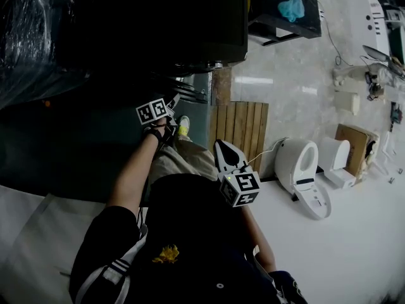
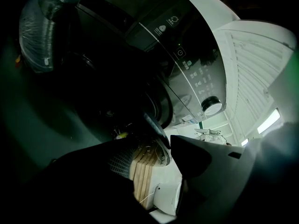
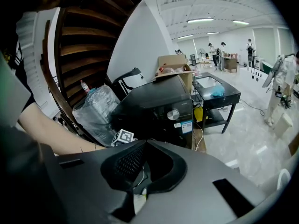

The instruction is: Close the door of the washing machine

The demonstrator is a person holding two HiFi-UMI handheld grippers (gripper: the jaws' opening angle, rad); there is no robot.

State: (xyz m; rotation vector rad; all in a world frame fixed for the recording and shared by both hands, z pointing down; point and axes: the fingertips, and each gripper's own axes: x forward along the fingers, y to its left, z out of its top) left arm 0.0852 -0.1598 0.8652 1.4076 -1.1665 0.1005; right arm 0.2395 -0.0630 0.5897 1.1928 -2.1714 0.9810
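We hold the left gripper with its jaws well apart before the black front-loading washing machine. Its round glass door stands out from the front, rim just beside the jaw tips; contact cannot be confirmed. The right gripper is well apart from the machine, jaws together on nothing.

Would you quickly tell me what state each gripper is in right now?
Left gripper: open, door rim at its fingertips.
Right gripper: closed, holding nothing.
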